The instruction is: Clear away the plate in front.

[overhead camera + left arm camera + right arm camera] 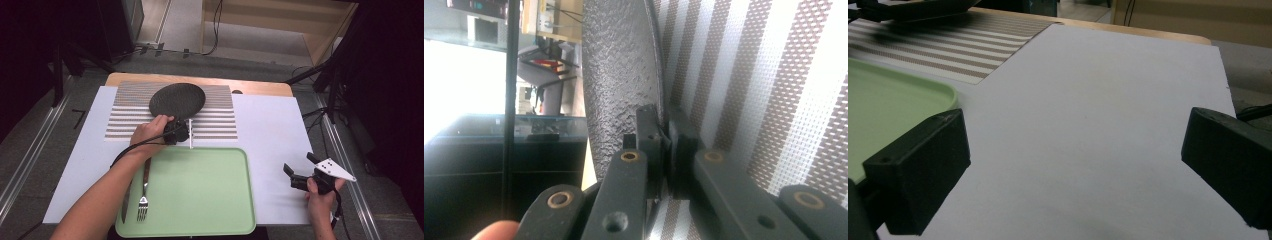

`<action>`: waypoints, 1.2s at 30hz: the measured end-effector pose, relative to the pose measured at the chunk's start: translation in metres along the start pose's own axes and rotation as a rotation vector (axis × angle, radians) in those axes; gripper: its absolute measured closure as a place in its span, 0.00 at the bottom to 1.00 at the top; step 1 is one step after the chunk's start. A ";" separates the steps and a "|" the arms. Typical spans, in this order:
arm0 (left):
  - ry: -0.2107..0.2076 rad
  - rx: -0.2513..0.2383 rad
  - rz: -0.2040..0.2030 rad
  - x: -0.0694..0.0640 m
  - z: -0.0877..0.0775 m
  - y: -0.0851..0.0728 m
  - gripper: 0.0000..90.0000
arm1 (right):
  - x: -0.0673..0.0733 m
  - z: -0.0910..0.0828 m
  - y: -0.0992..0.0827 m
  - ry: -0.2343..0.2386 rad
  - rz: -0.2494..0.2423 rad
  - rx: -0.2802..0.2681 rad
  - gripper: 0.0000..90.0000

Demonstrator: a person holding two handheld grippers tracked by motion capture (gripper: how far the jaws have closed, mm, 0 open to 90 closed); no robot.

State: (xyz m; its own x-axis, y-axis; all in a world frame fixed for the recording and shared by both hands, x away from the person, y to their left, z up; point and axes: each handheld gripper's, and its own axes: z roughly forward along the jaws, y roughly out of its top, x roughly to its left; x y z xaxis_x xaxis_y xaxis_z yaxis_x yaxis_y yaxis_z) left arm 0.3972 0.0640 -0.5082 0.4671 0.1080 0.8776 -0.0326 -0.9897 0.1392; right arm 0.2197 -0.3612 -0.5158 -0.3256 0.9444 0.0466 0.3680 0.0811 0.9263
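A dark, textured round plate lies on a brown-and-white striped placemat at the back of the table. My left gripper is at the plate's near edge. In the left gripper view its jaws are shut on the plate's rim, with the placemat behind. My right gripper hovers over the white sheet at the right, well apart from the plate. Its jaws stand wide open with nothing between them.
A light green tray sits at the front centre, with a fork and a knife at its left edge. A white sheet covers the table. The tray's corner lies left of the right gripper.
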 end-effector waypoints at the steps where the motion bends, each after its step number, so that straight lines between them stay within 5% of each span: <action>1: 0.000 0.002 0.002 0.000 0.000 0.000 0.96 | 0.000 0.000 0.000 0.000 0.000 0.000 0.00; 36: 0.029 0.001 0.002 0.002 -0.022 -0.003 0.96 | 0.000 0.000 0.000 -0.001 -0.002 0.002 0.00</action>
State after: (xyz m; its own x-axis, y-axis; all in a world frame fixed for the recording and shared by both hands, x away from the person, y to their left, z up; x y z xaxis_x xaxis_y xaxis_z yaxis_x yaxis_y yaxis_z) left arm 0.3791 0.0688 -0.4968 0.4410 0.1090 0.8908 -0.0329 -0.9900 0.1375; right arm 0.2197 -0.3609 -0.5157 -0.3255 0.9445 0.0449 0.3689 0.0832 0.9257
